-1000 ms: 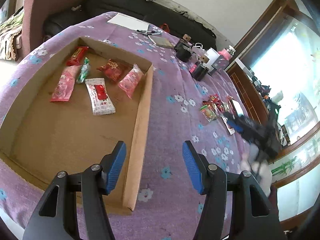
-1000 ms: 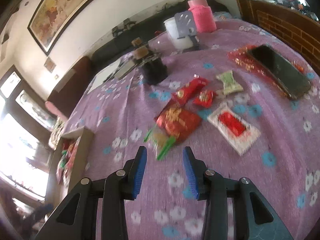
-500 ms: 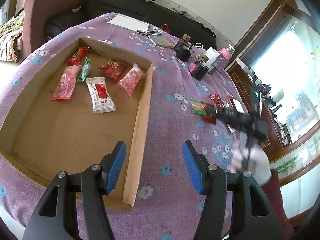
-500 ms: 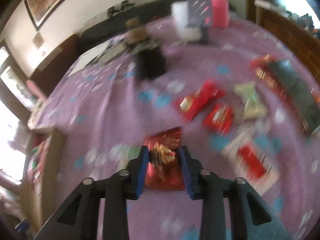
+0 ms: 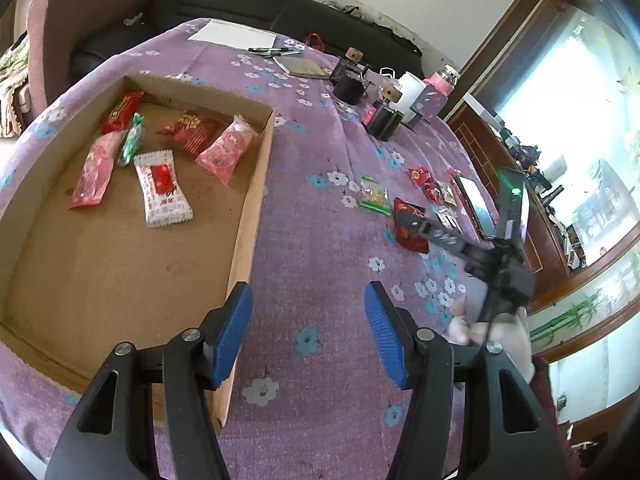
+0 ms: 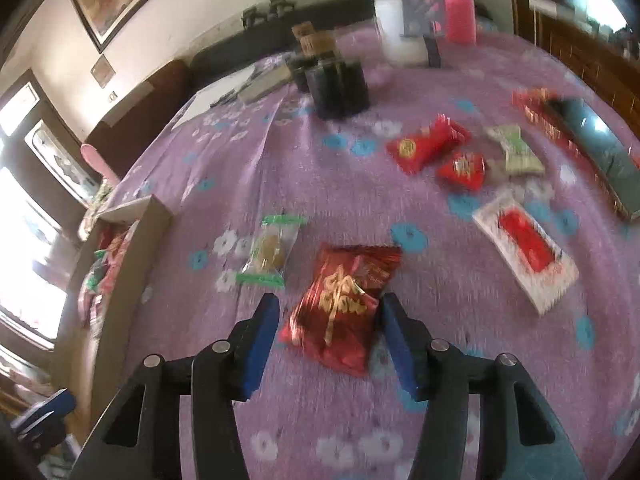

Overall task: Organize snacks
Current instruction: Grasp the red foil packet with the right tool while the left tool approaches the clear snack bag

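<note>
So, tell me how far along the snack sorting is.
Done: six snacks lie in the cardboard box. In hand: the right gripper, jaws just opening, straddles the red foil packet without pressing it. Left: that packet, the green-edged packet and four more on the tablecloth.

Bright daylight, windows point(image 5: 600, 184) blown out; right view motion-blurred; fisheye edges warped.

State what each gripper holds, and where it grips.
Nothing held. The left gripper is open over the cloth; the right gripper, jaws just opened, straddles the red snack packet unpressed.
</note>
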Tool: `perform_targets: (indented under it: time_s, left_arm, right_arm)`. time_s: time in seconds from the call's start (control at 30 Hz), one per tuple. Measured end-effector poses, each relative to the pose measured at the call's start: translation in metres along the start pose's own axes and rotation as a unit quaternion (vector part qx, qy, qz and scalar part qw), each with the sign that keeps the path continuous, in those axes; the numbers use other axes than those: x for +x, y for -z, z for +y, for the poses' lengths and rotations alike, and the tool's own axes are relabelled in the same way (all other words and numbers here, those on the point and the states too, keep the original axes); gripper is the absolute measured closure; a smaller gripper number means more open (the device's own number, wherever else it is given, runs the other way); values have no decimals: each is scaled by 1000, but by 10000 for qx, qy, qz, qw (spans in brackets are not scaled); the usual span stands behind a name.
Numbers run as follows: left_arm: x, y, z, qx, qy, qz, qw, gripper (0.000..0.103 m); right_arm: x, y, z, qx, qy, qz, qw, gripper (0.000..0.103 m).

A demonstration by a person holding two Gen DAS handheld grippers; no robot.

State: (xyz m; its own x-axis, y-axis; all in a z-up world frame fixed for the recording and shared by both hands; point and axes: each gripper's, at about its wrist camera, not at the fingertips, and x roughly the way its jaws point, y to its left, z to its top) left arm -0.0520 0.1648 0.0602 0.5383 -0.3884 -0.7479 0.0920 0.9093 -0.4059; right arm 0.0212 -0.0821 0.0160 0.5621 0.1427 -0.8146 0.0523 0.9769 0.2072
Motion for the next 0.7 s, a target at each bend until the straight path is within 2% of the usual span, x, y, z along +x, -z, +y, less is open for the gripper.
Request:
perform_targets:
  time_s: [0.03,0.07,0.1,0.23,0.33,0.43,0.53,0.63,0.7]
  left_arm:
    - [1,-3,-2,27,-5,20,10000,46]
    - [1,-6,-4,49,-13,35,10000,46]
    - [2,-9,-7,77,-26,43,10000,46]
    - [15,-25,-23,221,-65,124,9997,46]
    - [40,-42,-42,399,-199,248,9987,46]
    - [72,-59,-64,628,-268,338,9971,46]
    - [111,-75,-87,932,-283,430,9943,46]
    - [145,-83,-101,1203,-564,507,9898,46]
    - [163,-84,-105,1322,-608,633,9873,46]
  right_arm:
    - [1,-1,3,-116,138,-44,9998,52]
    - [2,0,5,-223,356,-69,9991,66]
    - [0,0,4,-217,329,-84,9992,68]
    - [-11,8,-17,36,292,-133,9995,68]
    - [-19,15,-38,248,206,-255,9992,68]
    - [-23,18,-53,489,-86,-288,9984,68]
    - [-23,19,-54,504,-117,-305,9982,68]
    - [-23,20,-50,413,-42,-310,9987,67]
    - [-21,19,-50,419,-51,-298,9987,67]
